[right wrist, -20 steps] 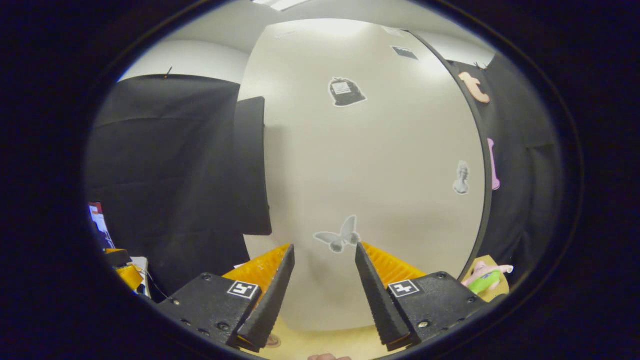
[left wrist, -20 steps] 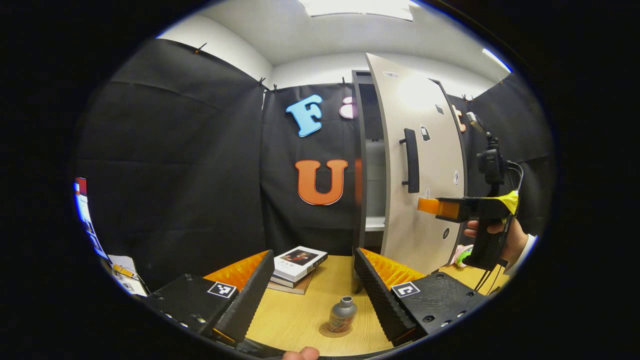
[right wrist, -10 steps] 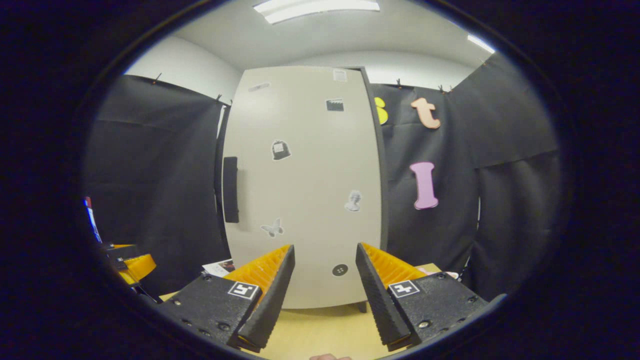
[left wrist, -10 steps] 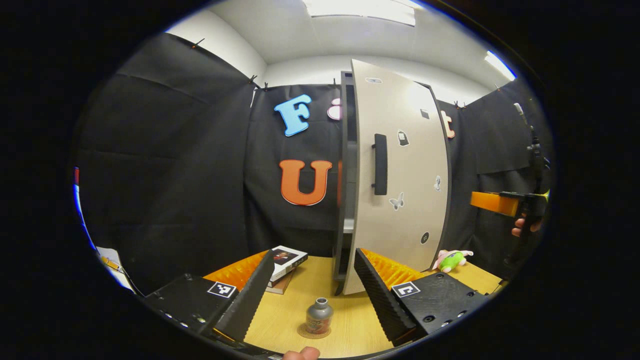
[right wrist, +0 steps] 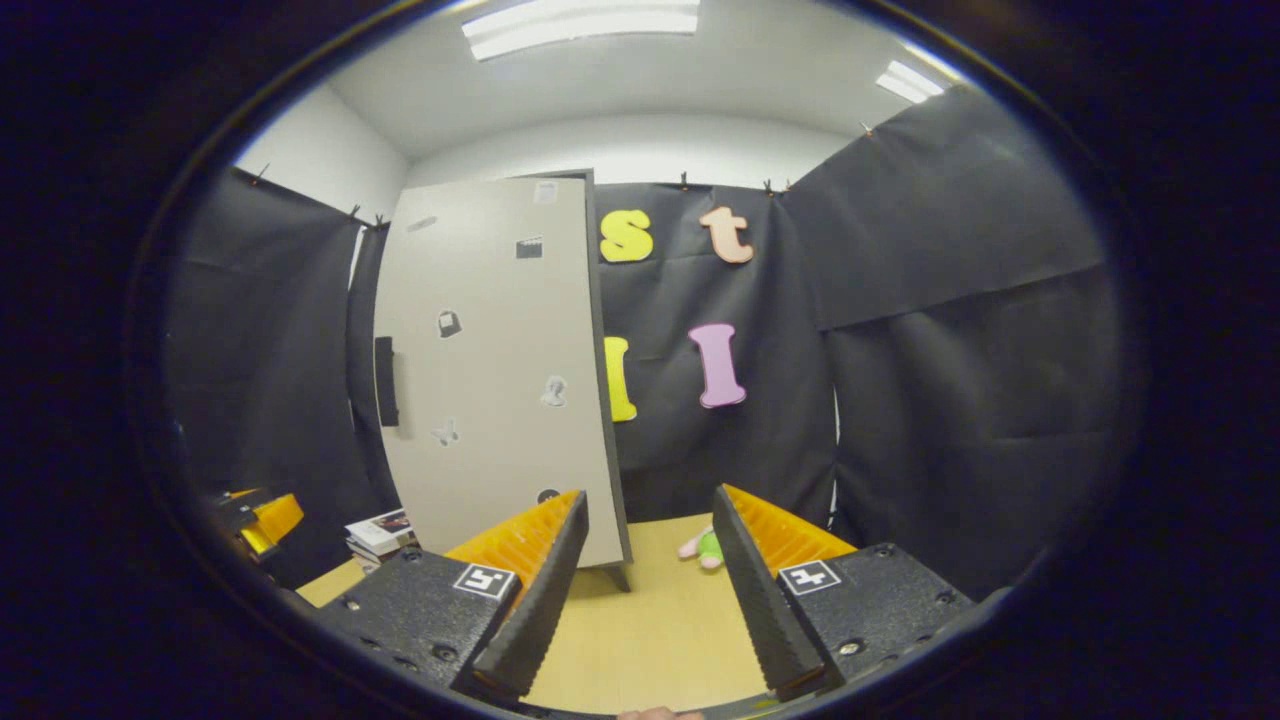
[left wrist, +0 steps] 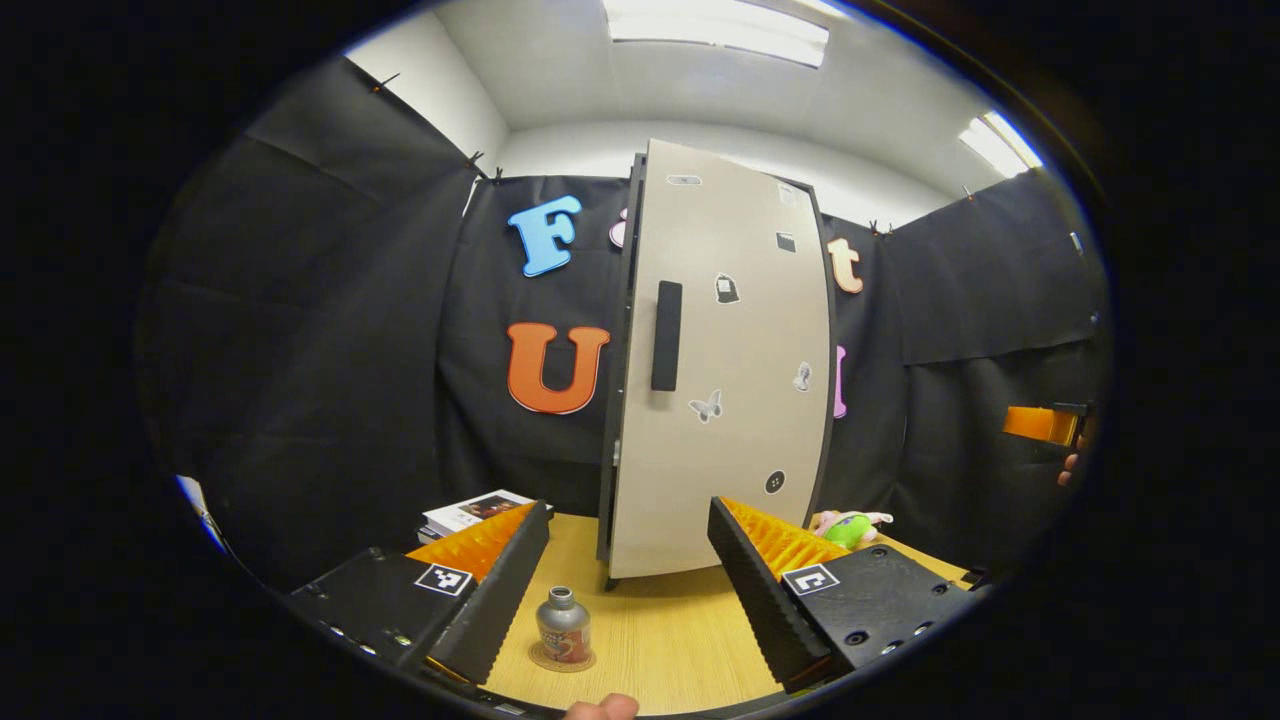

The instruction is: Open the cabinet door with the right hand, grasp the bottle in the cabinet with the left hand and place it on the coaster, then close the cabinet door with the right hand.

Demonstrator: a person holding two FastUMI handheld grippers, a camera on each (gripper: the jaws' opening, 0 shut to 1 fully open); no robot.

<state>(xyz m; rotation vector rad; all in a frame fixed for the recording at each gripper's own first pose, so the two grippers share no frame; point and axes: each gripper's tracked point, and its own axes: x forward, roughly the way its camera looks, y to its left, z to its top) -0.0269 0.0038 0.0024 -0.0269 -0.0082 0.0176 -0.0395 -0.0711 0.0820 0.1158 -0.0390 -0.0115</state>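
Note:
The tall cabinet's pale door with its dark handle stands shut against the frame; in the right gripper view the door is at the left. A small silver bottle stands upright on a round coaster on the wooden table, just ahead of my left gripper, which is open and holds nothing. My right gripper is open and well back from the cabinet. It also appears at the far right of the left gripper view as the right gripper, held by a hand.
A stack of books lies on the table left of the cabinet. A green and pink plush toy lies to its right, seen as the toy between my right fingers. Black cloth walls enclose the table.
The cabinet door swung from partly open to shut. My right gripper drew back from the door and to the right. My left gripper pulled away, so the bottle on its coaster now sits lower left.

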